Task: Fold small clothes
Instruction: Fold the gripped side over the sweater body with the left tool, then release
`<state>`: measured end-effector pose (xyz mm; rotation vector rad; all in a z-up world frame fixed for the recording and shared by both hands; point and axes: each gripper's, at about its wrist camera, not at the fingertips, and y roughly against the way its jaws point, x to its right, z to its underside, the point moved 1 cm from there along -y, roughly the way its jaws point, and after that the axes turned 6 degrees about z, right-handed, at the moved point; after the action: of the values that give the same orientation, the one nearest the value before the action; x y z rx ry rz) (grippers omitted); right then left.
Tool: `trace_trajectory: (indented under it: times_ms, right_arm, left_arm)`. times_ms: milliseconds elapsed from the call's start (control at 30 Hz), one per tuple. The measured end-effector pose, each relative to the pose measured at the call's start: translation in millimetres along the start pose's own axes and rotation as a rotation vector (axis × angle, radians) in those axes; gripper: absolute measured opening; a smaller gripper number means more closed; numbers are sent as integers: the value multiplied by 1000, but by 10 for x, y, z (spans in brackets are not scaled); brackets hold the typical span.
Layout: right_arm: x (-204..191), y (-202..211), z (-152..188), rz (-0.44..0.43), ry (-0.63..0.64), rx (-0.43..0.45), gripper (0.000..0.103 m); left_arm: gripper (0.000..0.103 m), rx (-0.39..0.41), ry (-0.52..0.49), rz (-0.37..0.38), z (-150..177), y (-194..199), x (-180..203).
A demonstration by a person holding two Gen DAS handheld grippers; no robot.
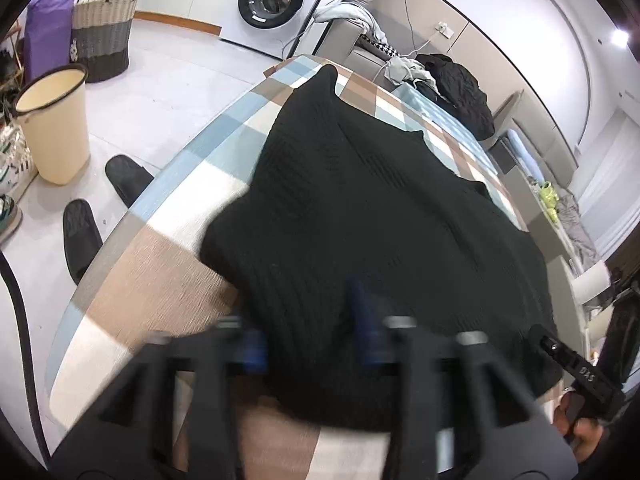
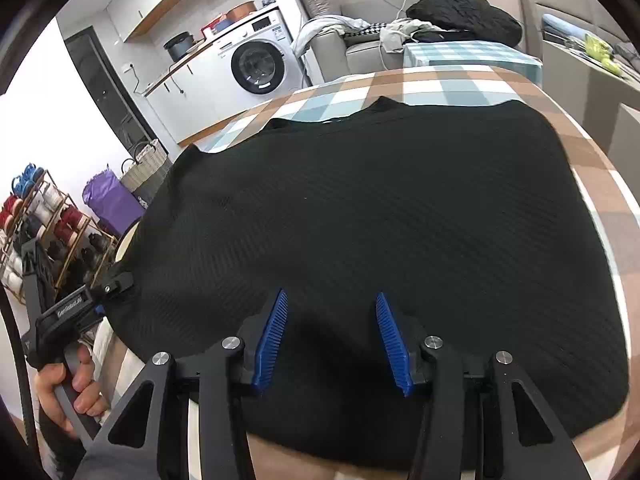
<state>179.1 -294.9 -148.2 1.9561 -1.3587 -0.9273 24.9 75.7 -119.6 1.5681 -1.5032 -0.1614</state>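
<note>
A black knitted garment (image 1: 380,208) lies spread on a table with a checked brown, blue and white cloth (image 1: 160,280). It also shows in the right wrist view (image 2: 380,208). My left gripper (image 1: 312,320) is blurred, low over the garment's near left edge, its blue fingers (image 1: 364,320) apart with cloth between them. My right gripper (image 2: 330,312) is open above the garment's near edge, its blue pads (image 2: 274,336) clear of the cloth. The left gripper also shows in the right wrist view (image 2: 116,280) at the garment's left edge. The right gripper's body shows in the left wrist view (image 1: 576,364).
A cream bin (image 1: 54,124), black slippers (image 1: 82,236), a woven basket (image 1: 102,28) and a washing machine (image 1: 276,0) stand on the floor left of the table. A sofa with piled clothes (image 2: 464,16) is beyond the table's far end. A shoe rack (image 2: 36,216) stands at left.
</note>
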Motion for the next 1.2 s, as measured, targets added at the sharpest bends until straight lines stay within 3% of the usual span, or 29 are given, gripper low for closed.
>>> trace_trajectory:
  times_ms: [267, 400, 567, 833, 1000, 1200]
  right_arm:
    - [-119, -24, -15, 21, 37, -9, 48]
    - [-91, -78, 19, 27, 35, -31, 48]
    - [-208, -15, -23, -5, 69, 6, 49]
    - [-436, -313, -75, -1, 121, -19, 49]
    - [-376, -286, -92, -43, 75, -28, 49]
    - [-212, -39, -36, -33, 30, 5, 53]
  left_arm:
    - [15, 45, -76, 4, 6, 207, 109]
    - [15, 28, -48, 3, 32, 171, 62]
    - [15, 27, -66, -8, 67, 179, 81]
    - [15, 30, -57, 9, 109, 261, 8]
    - [15, 60, -124, 5, 42, 361, 153]
    - [15, 111, -289, -11, -111, 465, 557]
